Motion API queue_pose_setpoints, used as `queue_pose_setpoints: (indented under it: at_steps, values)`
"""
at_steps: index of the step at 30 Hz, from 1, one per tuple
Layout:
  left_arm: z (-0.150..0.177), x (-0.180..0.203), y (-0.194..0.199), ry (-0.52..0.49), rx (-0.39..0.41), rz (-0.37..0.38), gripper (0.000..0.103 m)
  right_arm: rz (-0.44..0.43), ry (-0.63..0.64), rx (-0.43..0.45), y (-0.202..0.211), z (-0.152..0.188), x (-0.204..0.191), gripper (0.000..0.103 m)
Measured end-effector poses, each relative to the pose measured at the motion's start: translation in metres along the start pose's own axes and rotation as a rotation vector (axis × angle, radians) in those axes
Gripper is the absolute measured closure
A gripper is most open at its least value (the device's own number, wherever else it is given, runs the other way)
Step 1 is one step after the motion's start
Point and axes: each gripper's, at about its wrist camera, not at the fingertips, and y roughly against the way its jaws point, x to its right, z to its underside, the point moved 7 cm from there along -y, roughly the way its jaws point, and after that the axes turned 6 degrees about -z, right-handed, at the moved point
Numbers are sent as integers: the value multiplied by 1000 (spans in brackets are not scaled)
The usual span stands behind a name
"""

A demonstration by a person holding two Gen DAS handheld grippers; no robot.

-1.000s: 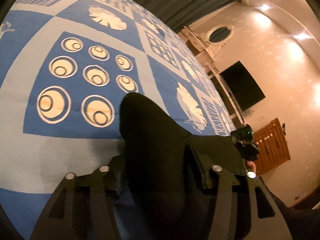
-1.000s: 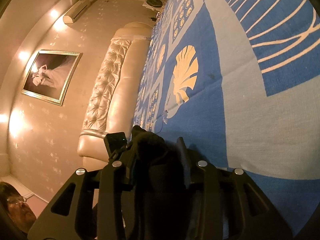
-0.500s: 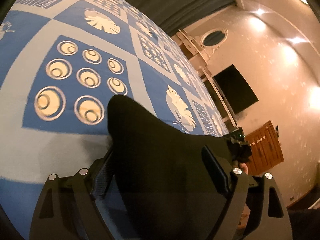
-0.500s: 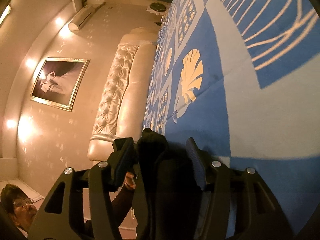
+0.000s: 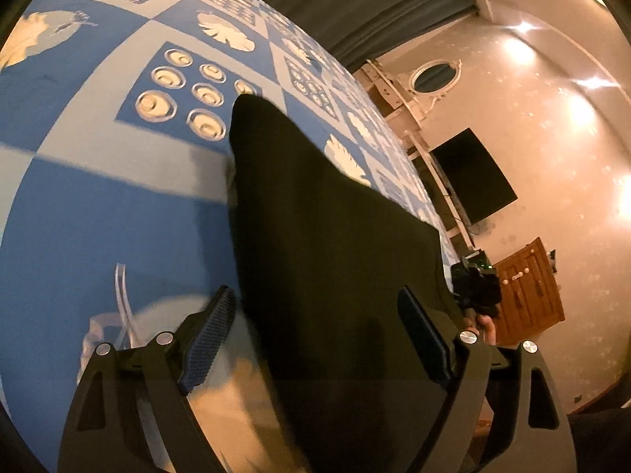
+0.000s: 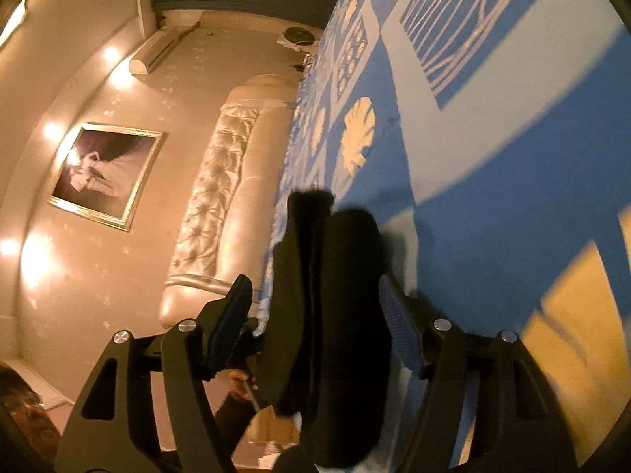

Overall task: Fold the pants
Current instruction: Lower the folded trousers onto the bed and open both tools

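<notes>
Your left claw stands wide apart, your right claw is opening; the black pants lie on the bed between both, stretching straight ahead.

A bed is covered by a blue patterned bedspread. A tufted headboard, a framed picture and an air conditioner are seen at left; a dark television is mounted at right.
</notes>
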Motion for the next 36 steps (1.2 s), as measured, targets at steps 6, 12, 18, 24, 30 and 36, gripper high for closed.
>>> queue_pose_setpoints:
  at_steps: [6,12,18,24,30,36]
  values:
    - [30,8,11,18,15,-46,20,65,38,24,16,46,-6,35]
    - [57,17,21,52,33,-96,20,18,-6,112,38,89,-13,35]
    - [78,29,33,72,40,-253,20,46,-6,167,48,123,-22,35]
    - [87,48,38,35,59,-395,20,157,18,175,43,151,-30,28]
    - [76,73,53,-183,123,-613,20,355,135,129,18,176,-45,22]
    - [82,107,71,-164,202,-609,20,515,268,129,7,195,-60,21]
